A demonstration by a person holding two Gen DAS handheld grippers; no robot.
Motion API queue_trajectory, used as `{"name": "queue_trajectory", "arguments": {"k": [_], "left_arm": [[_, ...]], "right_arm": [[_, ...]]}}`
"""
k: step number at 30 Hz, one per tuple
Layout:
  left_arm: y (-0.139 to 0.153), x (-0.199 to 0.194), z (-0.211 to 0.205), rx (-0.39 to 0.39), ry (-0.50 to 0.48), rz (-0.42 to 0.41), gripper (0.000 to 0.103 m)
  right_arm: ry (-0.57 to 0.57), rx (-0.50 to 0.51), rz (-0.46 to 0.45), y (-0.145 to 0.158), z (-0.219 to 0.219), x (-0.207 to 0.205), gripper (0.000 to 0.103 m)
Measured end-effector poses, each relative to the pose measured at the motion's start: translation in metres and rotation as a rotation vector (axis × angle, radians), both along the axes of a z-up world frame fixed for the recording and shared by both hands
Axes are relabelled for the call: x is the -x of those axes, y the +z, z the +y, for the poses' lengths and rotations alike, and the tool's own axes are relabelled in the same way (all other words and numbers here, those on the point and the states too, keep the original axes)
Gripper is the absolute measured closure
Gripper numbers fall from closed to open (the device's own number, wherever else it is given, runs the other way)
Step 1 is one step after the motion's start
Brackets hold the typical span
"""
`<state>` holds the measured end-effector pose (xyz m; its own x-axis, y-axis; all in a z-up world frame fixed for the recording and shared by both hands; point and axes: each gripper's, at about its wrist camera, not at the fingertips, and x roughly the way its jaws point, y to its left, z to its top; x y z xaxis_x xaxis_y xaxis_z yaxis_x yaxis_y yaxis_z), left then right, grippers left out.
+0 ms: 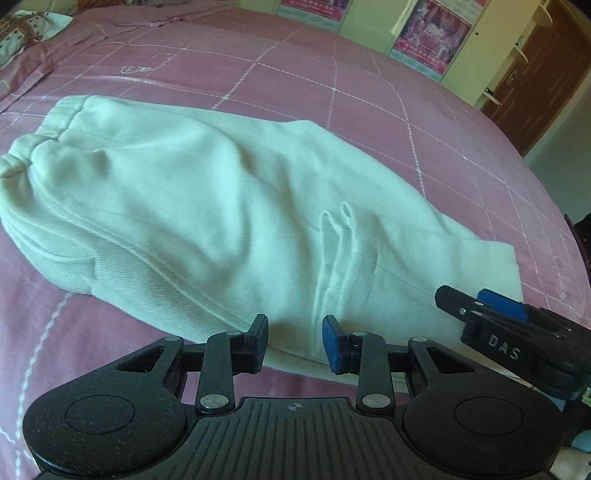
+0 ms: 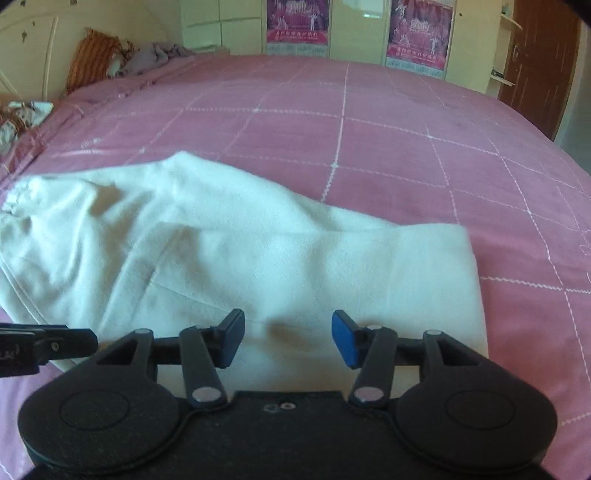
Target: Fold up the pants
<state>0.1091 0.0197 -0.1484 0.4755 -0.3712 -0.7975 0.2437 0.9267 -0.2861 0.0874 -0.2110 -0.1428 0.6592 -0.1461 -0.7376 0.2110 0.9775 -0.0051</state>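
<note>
Pink quilted bedspread [image 2: 406, 122] carries your white pants [image 1: 207, 206] — both the left gripper [image 1: 294, 341] and the right gripper [image 2: 288, 338] hover parted and empty at their near edge, ready to pinch.

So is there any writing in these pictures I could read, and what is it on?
"DAS": white letters on the right gripper, seen from the left wrist.
Posters on the cupboards: writing and perhaps numbers, too blurred to read.
Left gripper's side: lettering cut off, unreadable.
</note>
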Motion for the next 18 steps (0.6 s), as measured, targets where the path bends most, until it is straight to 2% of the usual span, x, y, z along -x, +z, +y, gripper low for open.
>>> {"name": "queue_trajectory", "arguments": {"k": [3,5,7,8,9,13,18], "left_arm": [[0.0,-0.001,0.027,0.016,0.042,0.014,0.07],[0.001,-0.002,0.049,0.032,0.084,0.025,0.07],[0.0,-0.004,0.067,0.024,0.125,0.033,0.07],[0.0,-0.006,0.077,0.026,0.148,0.038,0.07],[0.0,-0.009,0.087,0.033,0.17,0.044,0.068],[-0.002,-0.013,0.119,0.065,0.258,0.047,0.044],[-0.004,-0.021,0.142,0.129,0.315,0.061,0.042]], "right_arm": [[0.059,0.015,-0.024,0.001,0.024,0.007,0.036],[0.124,0.037,0.057,-0.016,0.041,0.004,0.035],[0.133,0.084,0.036,-0.027,0.049,0.008,0.034],[0.119,0.068,0.032,-0.027,0.048,0.008,0.034],[0.108,0.052,0.034,-0.026,0.046,0.006,0.034],[0.102,0.046,0.048,-0.022,0.046,0.003,0.033],[0.087,0.033,0.066,-0.02,0.046,0.006,0.033]]}}
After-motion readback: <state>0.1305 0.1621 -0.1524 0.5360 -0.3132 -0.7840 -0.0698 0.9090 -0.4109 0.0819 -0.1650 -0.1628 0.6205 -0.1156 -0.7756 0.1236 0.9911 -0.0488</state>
